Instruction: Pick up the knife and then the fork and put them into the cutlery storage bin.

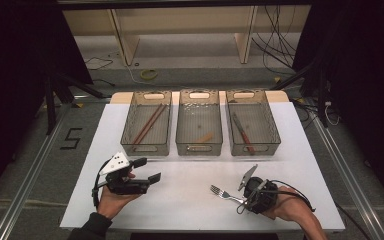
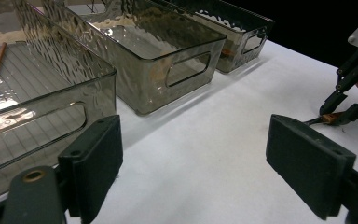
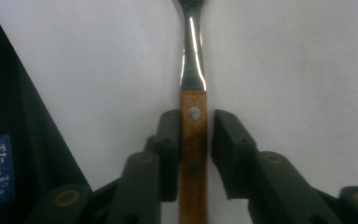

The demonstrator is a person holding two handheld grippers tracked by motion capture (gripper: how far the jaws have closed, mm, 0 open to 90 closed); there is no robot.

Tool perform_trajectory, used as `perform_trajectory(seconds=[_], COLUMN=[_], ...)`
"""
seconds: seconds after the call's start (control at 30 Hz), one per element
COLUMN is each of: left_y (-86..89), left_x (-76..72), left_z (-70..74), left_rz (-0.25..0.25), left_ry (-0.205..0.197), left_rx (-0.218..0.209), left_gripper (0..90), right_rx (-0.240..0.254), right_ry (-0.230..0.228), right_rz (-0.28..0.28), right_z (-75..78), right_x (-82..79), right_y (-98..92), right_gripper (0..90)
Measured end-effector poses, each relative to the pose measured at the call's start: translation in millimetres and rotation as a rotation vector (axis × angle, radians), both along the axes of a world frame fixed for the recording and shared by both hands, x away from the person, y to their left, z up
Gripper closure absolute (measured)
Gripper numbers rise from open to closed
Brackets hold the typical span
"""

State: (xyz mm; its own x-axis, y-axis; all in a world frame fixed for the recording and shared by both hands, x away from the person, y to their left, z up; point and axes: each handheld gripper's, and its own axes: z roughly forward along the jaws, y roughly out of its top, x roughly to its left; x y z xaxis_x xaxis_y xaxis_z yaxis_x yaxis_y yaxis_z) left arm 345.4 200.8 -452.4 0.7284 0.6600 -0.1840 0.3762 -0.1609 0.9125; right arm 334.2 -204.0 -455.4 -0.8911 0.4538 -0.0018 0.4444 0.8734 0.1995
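Note:
A fork (image 1: 222, 193) with a wooden handle lies on the white table (image 1: 190, 125) at the front right, tines toward the left. My right gripper (image 1: 240, 200) sits low around its handle. In the right gripper view the handle of the fork (image 3: 193, 70) runs between the jaws of the right gripper (image 3: 196, 140); the left pad touches it and a thin gap shows at the right pad. My left gripper (image 1: 149, 170) rests open at the front left, nothing between its pads (image 2: 95, 158). From there the right gripper (image 2: 345, 105) and the fork's handle (image 2: 331, 118) show far right.
Three clear smoky bins stand in a row at the back. The left bin (image 1: 146, 148) holds brown chopsticks (image 1: 150, 122), the middle bin (image 1: 199, 148) a small orange-brown piece (image 1: 205, 137), the right bin (image 1: 252, 148) a knife (image 1: 242, 132).

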Motion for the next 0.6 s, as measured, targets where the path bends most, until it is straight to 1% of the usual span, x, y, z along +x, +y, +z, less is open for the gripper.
perform_trajectory(seconds=[0.07, 0.1, 0.17, 0.37, 0.6], left_y=[-0.4, -0.6, -0.6, -0.1, -0.2], left_x=[0.0, -0.1, 0.0, 0.1, 0.2], left_z=[-0.1, -0.1, -0.2, -0.2, -0.4], left_rz=[0.001, 0.001, 0.001, 0.0, 0.002], left_ry=[0.0, 0.0, 0.0, 0.0, 0.001], left_rx=[-0.001, 0.0, 0.0, 0.002, 0.002], left_gripper=[18.2, 18.2, 18.2, 18.2, 18.2], right_rx=[-0.006, -0.01, -0.014, -0.005, 0.052], right_ry=[-0.001, -0.009, -0.01, -0.014, -0.029], right_rz=[-0.001, 0.012, 0.017, 0.035, 0.017], right_z=[0.1, -0.1, 0.0, 0.9, 9.6], right_x=[-1.0, -1.2, -1.6, -1.0, 1.3], right_y=[0.9, 1.1, 2.0, 0.7, -4.2], right_gripper=[75.8, 76.2, 76.8, 77.6, 77.8])
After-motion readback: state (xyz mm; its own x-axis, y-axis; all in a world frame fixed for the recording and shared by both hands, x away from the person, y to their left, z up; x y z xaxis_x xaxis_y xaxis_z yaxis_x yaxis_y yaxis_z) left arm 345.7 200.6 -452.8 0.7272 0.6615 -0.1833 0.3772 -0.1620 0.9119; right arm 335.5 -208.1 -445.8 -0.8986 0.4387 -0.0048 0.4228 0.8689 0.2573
